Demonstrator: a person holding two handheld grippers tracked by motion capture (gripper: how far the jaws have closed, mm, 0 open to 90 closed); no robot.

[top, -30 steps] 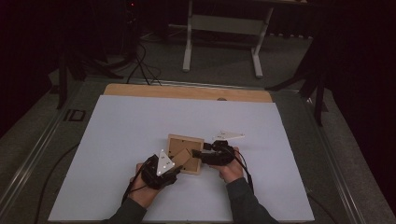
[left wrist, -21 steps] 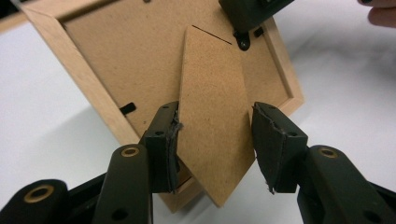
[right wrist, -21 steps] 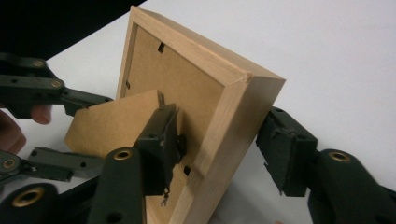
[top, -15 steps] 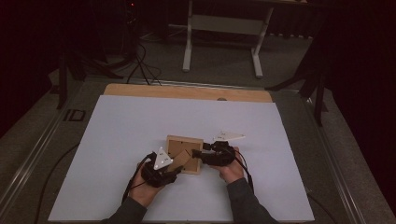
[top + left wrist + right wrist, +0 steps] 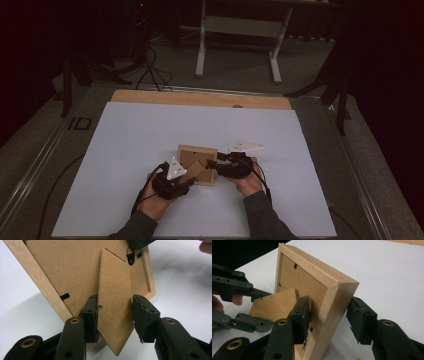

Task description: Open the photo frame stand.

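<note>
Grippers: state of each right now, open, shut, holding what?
Left gripper: open, jaws astride the brown fibreboard easel stand; only one touches.
Right gripper: open, jaws astride the light wooden picture frame edge, not clamped.

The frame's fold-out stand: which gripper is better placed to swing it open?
Probably left. The left gripper has its jaws either side of the stand, while the right gripper straddles the frame edge.

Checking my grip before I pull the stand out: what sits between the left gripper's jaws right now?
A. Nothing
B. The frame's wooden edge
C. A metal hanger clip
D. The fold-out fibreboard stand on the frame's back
D. In the left gripper view the left gripper has one jaw on each side of the fibreboard stand, which is lifted off the back of the wooden picture frame.
</note>
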